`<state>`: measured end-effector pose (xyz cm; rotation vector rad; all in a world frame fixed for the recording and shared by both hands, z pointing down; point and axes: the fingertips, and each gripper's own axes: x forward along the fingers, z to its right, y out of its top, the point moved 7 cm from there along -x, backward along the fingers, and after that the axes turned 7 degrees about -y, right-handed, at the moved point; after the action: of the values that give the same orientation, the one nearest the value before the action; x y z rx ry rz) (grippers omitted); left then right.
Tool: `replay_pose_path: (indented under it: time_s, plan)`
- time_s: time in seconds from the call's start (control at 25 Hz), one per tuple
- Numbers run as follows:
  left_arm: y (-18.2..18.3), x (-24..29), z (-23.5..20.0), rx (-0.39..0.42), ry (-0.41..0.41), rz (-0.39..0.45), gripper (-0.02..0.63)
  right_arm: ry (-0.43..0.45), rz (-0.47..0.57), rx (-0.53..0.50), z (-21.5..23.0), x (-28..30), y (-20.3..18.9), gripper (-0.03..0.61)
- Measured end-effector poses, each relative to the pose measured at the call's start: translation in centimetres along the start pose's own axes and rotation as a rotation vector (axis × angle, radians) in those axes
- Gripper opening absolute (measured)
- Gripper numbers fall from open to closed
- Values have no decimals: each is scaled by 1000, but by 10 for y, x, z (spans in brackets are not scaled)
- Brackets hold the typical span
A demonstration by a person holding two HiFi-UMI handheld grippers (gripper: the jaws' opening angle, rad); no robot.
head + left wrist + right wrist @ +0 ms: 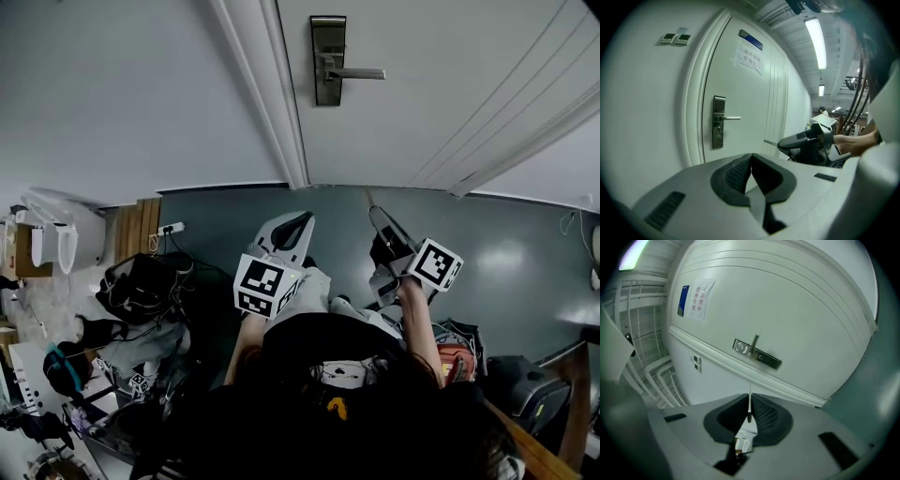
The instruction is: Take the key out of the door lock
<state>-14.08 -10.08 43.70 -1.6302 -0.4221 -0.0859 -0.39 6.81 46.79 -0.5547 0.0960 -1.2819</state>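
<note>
The white door [422, 94] has a steel lock plate [327, 60] with a lever handle [358, 73]; I see no key in it. The plate also shows in the left gripper view [718, 122] and the right gripper view [757, 354]. My right gripper [750, 398] is shut on the key [750, 405], whose thin blade sticks out past the jaws, well back from the door. The same key [769, 142] juts from the right gripper [806, 143] in the left gripper view. My left gripper [751, 161] is shut on nothing, low and beside the right one [382, 234].
A paper notice [750, 57] hangs high on the door. Two wall switches [675, 39] sit left of the white door frame [281, 122]. Bags and cables [141, 281] lie on the floor at the left, a red item [455, 361] at the right.
</note>
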Motion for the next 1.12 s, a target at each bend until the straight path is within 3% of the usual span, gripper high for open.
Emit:
replay_pose_path:
  time_s: [0.36,0.8,1.12]
  plan:
    - [-10,-23,74,27,8,7,8,6,-5,-39,6,-77,-23,21]
    - [-19,-47,114,41,20,29,8,33,-9,-58,1,-116,-47,21]
    - [-24,-56,119,41,35,39,8,32,-9,-70,3,-121,-51,21]
